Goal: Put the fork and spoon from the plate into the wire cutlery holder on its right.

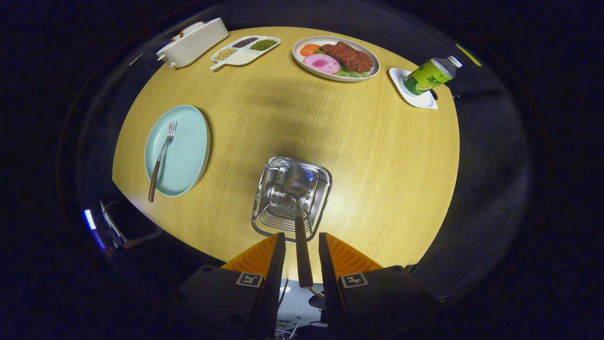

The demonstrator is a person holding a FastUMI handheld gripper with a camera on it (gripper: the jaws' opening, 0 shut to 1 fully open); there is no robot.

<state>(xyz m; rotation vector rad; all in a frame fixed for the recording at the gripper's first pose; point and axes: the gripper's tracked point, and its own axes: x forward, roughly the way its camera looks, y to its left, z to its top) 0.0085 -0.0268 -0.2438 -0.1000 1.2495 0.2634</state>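
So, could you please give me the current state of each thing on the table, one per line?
gripper: fingers parted, spoon handle between them, grip unclear
spoon: bowl inside the holder, handle sticking out
wire cutlery holder: upright, holding the spoon
fork: lying on the plate
plate: flat, holding the fork
bottle: capped

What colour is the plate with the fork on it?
Pale blue-green. The plate shows best in the gripper view, with the fork lying on it.
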